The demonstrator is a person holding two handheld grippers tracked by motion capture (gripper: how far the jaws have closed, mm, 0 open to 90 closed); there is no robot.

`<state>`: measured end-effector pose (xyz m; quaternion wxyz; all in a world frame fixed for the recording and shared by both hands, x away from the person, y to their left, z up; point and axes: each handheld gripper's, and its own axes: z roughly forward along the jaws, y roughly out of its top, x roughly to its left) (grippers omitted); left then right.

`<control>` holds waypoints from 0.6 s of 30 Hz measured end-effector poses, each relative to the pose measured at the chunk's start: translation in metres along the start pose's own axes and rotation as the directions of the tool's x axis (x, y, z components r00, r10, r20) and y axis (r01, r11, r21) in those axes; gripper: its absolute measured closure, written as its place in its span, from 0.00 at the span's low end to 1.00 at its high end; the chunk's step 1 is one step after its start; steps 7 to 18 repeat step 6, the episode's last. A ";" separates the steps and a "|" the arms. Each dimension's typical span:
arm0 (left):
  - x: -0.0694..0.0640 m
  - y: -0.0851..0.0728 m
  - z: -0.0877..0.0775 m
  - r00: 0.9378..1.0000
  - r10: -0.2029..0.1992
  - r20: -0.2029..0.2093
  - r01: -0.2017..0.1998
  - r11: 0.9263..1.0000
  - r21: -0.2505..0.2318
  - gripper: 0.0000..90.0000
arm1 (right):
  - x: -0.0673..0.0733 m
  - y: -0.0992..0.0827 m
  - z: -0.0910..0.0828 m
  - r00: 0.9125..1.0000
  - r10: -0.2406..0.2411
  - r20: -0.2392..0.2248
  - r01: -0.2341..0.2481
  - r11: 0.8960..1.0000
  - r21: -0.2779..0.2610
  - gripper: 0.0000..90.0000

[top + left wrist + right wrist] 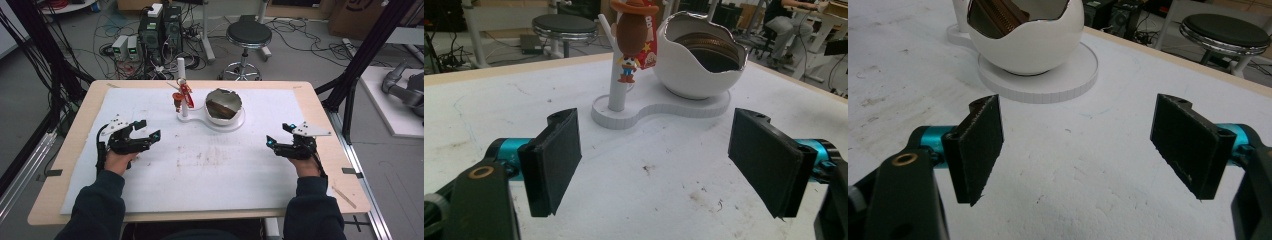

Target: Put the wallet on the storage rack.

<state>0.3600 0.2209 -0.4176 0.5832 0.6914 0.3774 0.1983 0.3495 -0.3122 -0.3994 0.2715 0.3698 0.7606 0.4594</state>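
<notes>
Care should be taken that the wide-open, empty left gripper [148, 129] is lined up squarely on the figurine [634, 37] before the right gripper [280, 135], equally open, is brought in.

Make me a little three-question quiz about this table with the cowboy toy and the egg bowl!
1. True or false: the left tongs are shut on the cowboy toy.
2. What does the cowboy toy hang on: A a white post, B the stool, C the bowl's rim?
3. Fill in: the broken-egg bowl stands on a white ____.

Key:
1. False; both the left and the right tongs are open and hold nothing.
2. A, the white post.
3. Base, shared with the post.
</notes>
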 end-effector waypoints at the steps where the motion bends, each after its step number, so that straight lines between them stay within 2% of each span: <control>1: 0.000 0.000 0.000 1.000 0.001 -0.002 -0.001 1.000 0.000 0.23 | 0.000 0.000 0.000 1.000 0.003 0.000 -0.003 1.000 0.000 0.24; 18: 0.001 -0.001 -0.001 1.000 -0.008 -0.006 0.008 1.000 0.000 0.23 | -0.001 0.000 0.000 1.000 0.004 0.001 -0.004 1.000 -0.004 0.24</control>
